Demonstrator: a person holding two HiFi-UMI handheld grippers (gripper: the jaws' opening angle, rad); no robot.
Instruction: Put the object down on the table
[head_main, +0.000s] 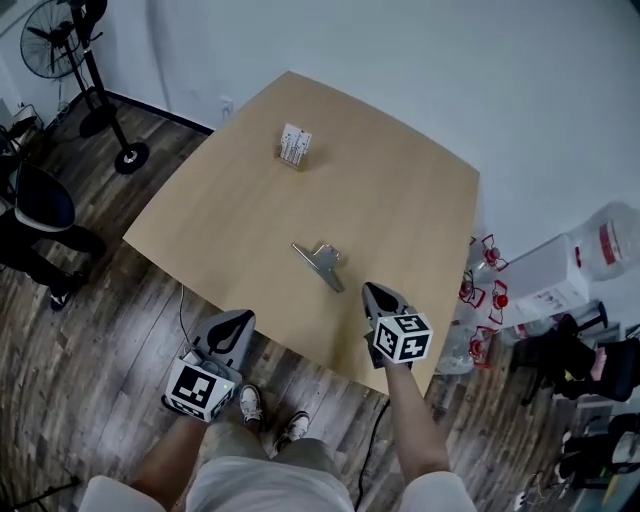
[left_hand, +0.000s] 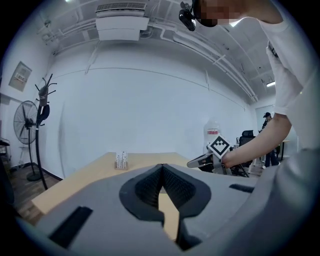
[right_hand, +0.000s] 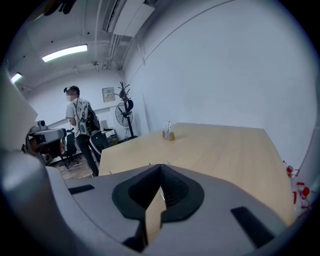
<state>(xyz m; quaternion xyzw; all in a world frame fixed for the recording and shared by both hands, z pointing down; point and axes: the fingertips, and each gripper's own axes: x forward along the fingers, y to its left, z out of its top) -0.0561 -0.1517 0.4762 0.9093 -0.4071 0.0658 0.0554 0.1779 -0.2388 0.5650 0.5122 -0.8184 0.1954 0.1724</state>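
Right hand-held gripper (head_main: 372, 293) hangs over the near edge of the counter (head_main: 420, 200), jaws pressed together on nothing. Just off that edge, the left hand-held gripper (head_main: 240, 322) is likewise closed and empty. A metal clip (head_main: 321, 265) lies flat on the counter, just beyond the right hand-held gripper and to its left, not touching it. At the far side stands a card holder (head_main: 294, 146), its print too small to read.

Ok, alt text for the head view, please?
A metal clip lies free on the wooden table, just beyond the shut, empty left gripper and right gripper near its front edge. A small card stand sits farther back.
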